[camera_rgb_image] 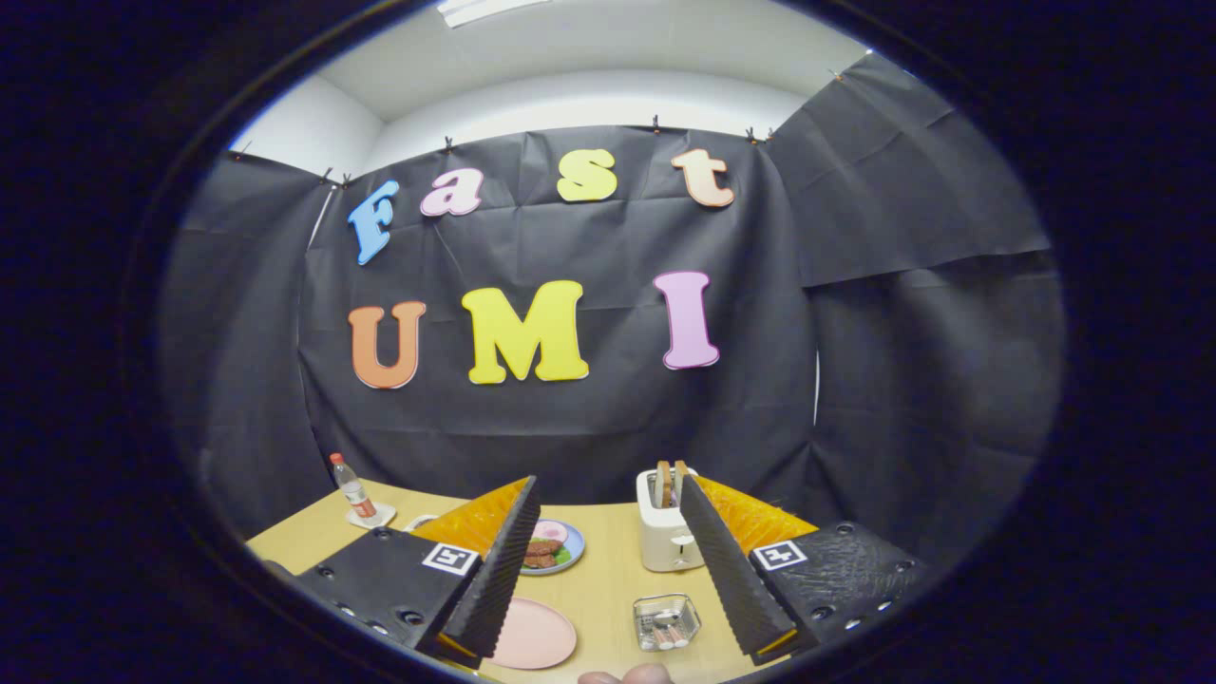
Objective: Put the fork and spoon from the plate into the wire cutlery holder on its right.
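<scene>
My gripper [608, 484] is held open well above the wooden table [608, 579], with nothing between its fingers. A pink plate [534, 634] lies on the table by the left finger, and its visible part is bare. To its right stands the small wire cutlery holder [667, 622], close to the right finger. Pale and reddish utensil pieces rest inside the holder; I cannot tell which is the fork and which the spoon.
A white toaster [668, 534] with toast slices stands beyond the holder. A blue plate of food [553, 547] sits beyond the pink plate. A bottle [352, 488] stands on a coaster at the far left. A person's fingertip [627, 676] shows at the table's near edge.
</scene>
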Demonstrator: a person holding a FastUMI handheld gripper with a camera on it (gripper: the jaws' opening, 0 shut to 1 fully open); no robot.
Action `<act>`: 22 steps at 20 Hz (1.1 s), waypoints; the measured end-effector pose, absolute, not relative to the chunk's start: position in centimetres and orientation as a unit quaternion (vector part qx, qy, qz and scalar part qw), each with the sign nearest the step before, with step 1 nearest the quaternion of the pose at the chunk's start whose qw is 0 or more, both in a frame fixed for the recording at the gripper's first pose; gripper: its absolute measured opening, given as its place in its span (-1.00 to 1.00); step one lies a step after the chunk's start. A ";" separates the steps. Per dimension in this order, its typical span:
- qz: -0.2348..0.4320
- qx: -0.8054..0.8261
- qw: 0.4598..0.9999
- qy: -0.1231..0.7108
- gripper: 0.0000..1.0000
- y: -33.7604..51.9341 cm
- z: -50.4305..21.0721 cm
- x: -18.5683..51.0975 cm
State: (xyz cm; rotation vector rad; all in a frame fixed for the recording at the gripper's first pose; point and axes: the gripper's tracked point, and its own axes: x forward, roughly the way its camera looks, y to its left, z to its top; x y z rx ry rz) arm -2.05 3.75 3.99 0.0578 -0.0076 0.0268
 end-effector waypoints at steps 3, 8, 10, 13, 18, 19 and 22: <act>0.024 0.022 0.999 -0.011 0.78 4.4 4.2 -2.4; 0.027 0.027 0.999 0.001 0.78 4.5 3.3 -2.8; 0.027 0.025 0.999 -0.001 0.78 4.5 3.4 -3.0; 0.029 0.021 0.999 -0.008 0.79 4.5 3.8 -3.1; 0.036 0.019 0.999 -0.009 0.78 4.8 3.8 -3.1; 0.037 0.018 0.999 -0.009 0.78 4.8 3.9 -3.1; 0.036 0.016 0.999 -0.013 0.78 4.8 4.0 -3.1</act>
